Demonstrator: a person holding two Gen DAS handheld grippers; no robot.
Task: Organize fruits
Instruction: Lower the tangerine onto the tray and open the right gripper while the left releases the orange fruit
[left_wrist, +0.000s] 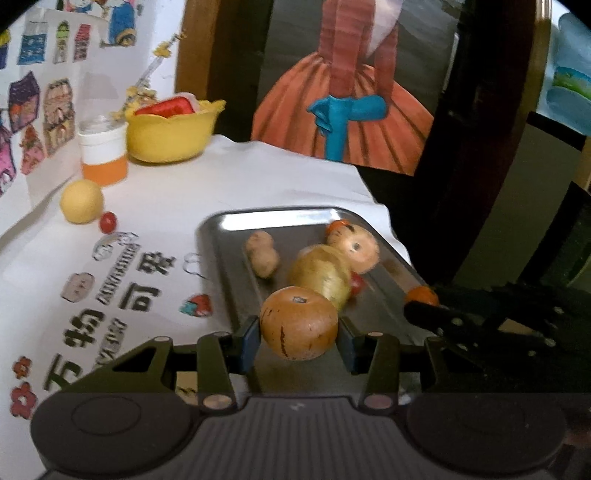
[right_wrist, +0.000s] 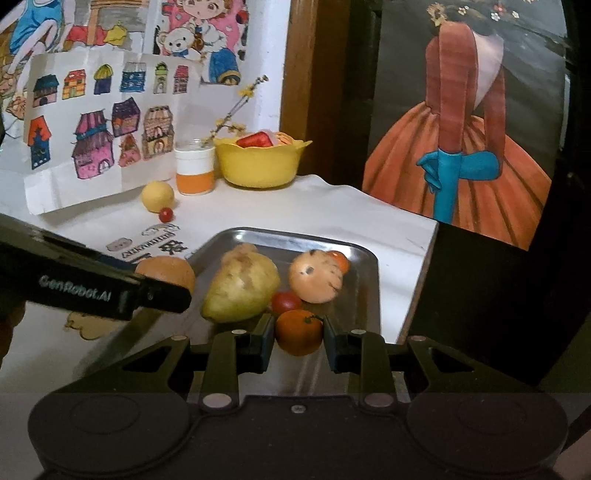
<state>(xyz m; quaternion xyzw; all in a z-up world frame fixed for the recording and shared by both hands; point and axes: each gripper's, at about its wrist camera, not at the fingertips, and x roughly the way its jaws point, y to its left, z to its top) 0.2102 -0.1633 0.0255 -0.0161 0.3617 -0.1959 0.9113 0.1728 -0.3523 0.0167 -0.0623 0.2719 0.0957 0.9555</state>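
Note:
A metal tray (left_wrist: 221, 236) (right_wrist: 369, 295) holds a yellow pear (left_wrist: 321, 277) (right_wrist: 240, 288), a peach-coloured fruit (left_wrist: 356, 249) (right_wrist: 316, 277), a cherry tomato (right_wrist: 286, 301), a small orange fruit (right_wrist: 340, 260) and a knobbly beige piece (left_wrist: 262, 258). My left gripper (left_wrist: 299, 332) is shut on a round brown-orange fruit (left_wrist: 299, 317) (right_wrist: 166, 271) over the tray's near end. My right gripper (right_wrist: 299, 332) is shut on a small tangerine (right_wrist: 299, 330) (left_wrist: 421, 295) at the tray's right edge.
At the back left stand a yellow bowl (left_wrist: 170, 133) (right_wrist: 258, 162) with red contents and a white-and-orange cup (left_wrist: 103, 155) (right_wrist: 195, 170). A yellow ball-shaped fruit (left_wrist: 81, 201) and a red cherry tomato (left_wrist: 108, 221) lie on the white tablecloth. The table drops off just right of the tray.

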